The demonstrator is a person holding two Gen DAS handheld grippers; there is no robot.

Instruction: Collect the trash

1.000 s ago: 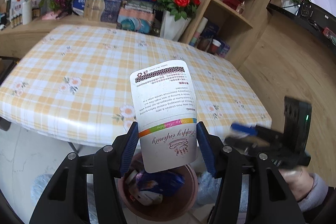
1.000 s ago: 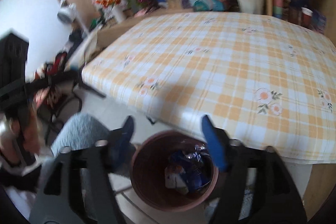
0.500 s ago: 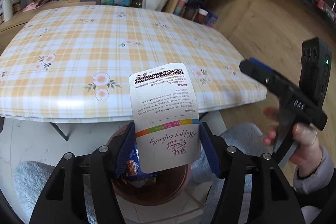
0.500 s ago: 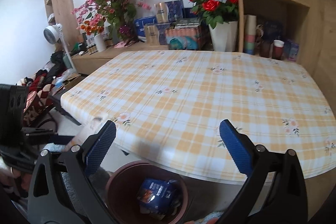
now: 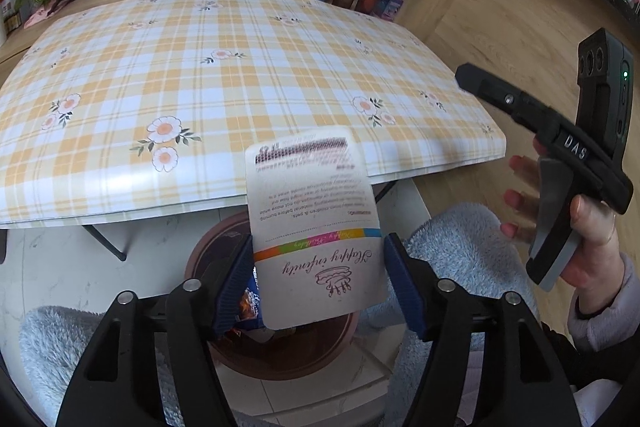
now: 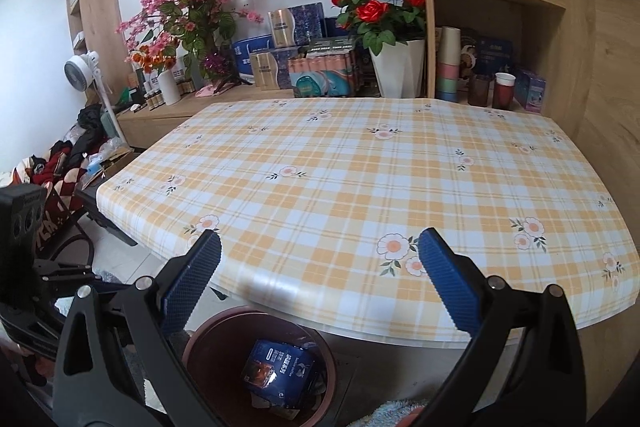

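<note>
Packet: I am looking at a flat white card packet [image 5: 316, 227] with a rainbow stripe across it, standing upright but upside down to my left camera; its top edge is blurring.
Writing: I am reading "Happy" in pink script plus a second word I cannot make out, a small cake drawing, a warning paragraph ending "& pets", and a barcode too smeared to read.
Left gripper [image 5: 318, 283]: its blue pads are sitting at both side edges of the packet, the 9 o'clock pad touching, the 3 o'clock pad touching or just off; I cannot tell.
Bin: a brown round trash bin [image 5: 224, 251] is sitting directly under the packet, at 6 o'clock below the checked table [image 5: 200, 67] edge.
Bin contents: a dark blue wrapper [image 6: 280, 367] is lying inside.
Right gripper [image 6: 320, 283]: its jaws are spreading wide with nothing between them; in the left view its handle reads "DAS".
</note>
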